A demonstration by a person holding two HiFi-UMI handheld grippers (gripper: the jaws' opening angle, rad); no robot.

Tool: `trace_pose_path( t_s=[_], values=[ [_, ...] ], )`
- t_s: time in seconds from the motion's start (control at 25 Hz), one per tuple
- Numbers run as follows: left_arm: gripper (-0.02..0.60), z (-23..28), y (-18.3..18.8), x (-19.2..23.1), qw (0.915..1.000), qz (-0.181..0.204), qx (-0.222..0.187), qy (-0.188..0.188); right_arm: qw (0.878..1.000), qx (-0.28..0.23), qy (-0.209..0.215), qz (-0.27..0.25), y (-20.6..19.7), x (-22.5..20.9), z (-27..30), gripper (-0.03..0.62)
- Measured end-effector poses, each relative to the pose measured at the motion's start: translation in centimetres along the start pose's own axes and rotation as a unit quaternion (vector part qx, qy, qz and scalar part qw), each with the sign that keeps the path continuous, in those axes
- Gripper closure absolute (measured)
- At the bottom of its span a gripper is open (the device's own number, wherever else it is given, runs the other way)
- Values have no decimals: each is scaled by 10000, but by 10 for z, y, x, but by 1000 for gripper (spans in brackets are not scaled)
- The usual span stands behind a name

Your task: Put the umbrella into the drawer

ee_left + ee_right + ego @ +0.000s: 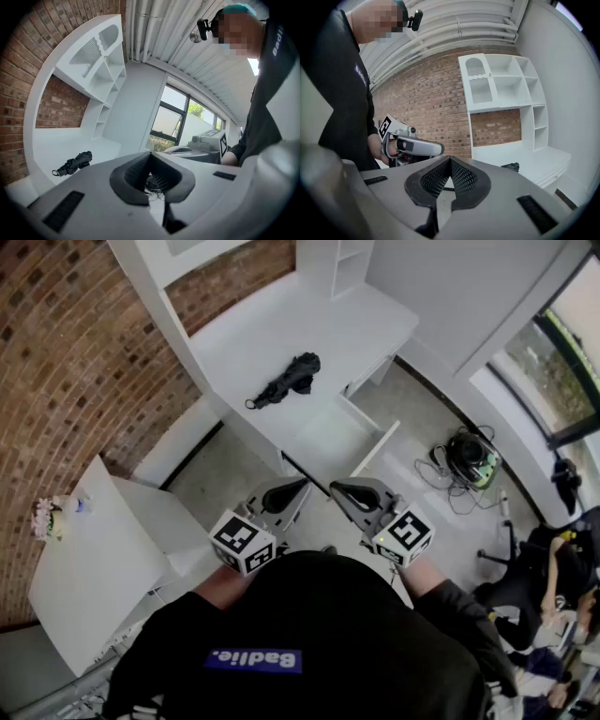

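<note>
A folded black umbrella (286,381) lies on the white desk top (309,329), apart from both grippers. It also shows far left in the left gripper view (74,163) and small at the right in the right gripper view (512,166). Below the desk top an open white drawer (377,448) juts toward me. My left gripper (302,486) and right gripper (335,488) hover side by side just short of the drawer, tips turned toward each other. Both are shut with nothing between the jaws, as their own views of the left gripper (151,154) and right gripper (450,159) confirm.
A brick wall (66,343) backs the white shelving unit (501,93). A low white cabinet (94,559) with a small flower pot (45,518) stands at the left. Cables and a black-green device (472,457) lie on the floor at right, beside a seated person (553,568).
</note>
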State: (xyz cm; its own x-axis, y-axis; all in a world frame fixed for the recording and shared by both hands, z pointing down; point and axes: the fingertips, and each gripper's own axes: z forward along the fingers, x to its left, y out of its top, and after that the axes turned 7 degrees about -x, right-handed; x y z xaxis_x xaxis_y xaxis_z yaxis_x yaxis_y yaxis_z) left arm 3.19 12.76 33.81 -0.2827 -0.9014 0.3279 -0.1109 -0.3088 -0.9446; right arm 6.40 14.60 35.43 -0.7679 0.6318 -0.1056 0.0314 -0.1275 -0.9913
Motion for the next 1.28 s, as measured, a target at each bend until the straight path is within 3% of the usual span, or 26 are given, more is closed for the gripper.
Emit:
trace_pose_path(
  t_s=[0.68, 1.28],
  values=[
    [579, -8, 6, 23, 9999, -29, -97, -47, 10000, 71, -49, -40, -2, -4, 26, 565],
    [578, -62, 27, 93, 9993, -152, -352, -19, 9970, 380, -264, -623, 8, -20, 103, 562]
  ],
)
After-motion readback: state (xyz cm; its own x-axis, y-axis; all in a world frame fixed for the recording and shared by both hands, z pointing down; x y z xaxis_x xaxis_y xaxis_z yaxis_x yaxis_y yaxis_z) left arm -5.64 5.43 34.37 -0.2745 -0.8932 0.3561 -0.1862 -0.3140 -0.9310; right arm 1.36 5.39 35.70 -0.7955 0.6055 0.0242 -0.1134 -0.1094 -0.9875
